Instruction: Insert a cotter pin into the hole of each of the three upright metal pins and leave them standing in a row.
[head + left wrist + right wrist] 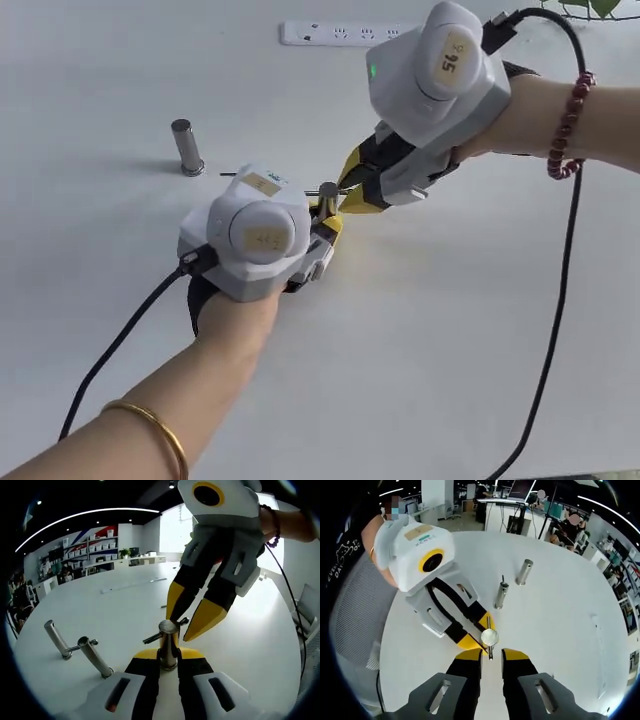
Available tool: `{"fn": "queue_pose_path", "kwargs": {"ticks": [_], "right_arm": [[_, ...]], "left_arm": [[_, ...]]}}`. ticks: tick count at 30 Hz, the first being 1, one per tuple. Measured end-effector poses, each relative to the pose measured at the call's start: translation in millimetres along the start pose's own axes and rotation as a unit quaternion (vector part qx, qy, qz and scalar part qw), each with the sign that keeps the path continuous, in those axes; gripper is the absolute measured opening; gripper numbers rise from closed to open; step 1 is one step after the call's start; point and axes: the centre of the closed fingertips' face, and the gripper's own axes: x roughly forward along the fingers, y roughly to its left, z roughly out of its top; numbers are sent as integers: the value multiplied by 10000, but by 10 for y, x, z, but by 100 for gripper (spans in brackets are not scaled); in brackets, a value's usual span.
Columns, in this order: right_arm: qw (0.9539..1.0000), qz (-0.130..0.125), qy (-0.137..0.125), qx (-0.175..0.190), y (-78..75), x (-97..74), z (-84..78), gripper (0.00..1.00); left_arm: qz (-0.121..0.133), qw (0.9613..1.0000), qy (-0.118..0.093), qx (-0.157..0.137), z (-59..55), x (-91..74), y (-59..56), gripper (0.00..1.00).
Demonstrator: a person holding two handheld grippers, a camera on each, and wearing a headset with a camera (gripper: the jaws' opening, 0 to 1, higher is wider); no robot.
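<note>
White bench (450,350) lies under the work, smooth and plain. Over it a metal pin (169,647) stands upright, pinched low on its shank by the left gripper (169,656), whose jaws press against it. A cotter pin (151,639) runs through the hole near its top. The right gripper (180,629) straddles the wire's far end with its jaws spread, not clearly touching it. The steel pin looks stiff, weighty and slick, so a low grip suits it. The wire seems light and bendable, best taken near its end. Nearby stand a second pin (95,657), already wired, and a bare pin (56,639).
</note>
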Motion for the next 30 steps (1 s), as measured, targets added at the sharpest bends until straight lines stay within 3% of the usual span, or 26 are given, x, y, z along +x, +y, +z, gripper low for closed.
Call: {"fn": "queue_pose_path", "kwargs": {"ticks": [6,14,30], "right_arm": [[9999,-30,-86,122,37,-100,3,8],[9999,-78,-134,72,-1,-74,-6,0],[9998,-56,-185,-85,4,-46,49,0]], "left_arm": [[3,10000,-1,-9,0,2,2,11],[1,10000,0,-29,-1,7,1,11],[6,10000,-10,-42,-1,12,-4,11]]}}
